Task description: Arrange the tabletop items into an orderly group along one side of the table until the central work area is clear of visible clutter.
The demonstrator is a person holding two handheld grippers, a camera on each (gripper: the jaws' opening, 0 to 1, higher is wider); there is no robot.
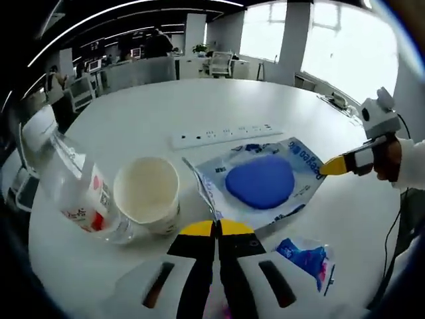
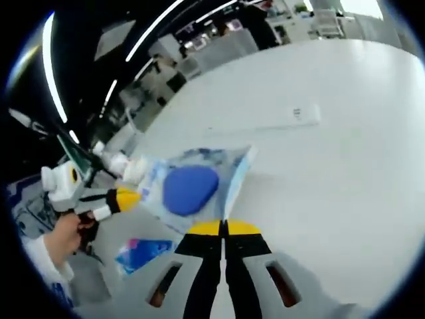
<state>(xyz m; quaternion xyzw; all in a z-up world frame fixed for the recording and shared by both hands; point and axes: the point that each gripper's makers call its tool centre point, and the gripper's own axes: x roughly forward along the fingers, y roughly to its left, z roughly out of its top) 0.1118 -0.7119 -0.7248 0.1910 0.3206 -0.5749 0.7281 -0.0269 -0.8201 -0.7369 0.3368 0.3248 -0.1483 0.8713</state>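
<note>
A clear packet with blue print and a blue oval pad is stretched between both grippers above the white table. My left gripper is shut on its near corner. The right gripper, held by a hand in a white sleeve, pinches the opposite corner. In the right gripper view, my right gripper is shut on the packet, and the left gripper grips its far side. A paper cup and a clear plastic bottle lying on its side sit to the left of the packet.
A white power strip lies beyond the packet, also seen as the power strip. A small blue sachet lies at the near right, shown as the sachet. Office chairs and desks stand past the table's far edge.
</note>
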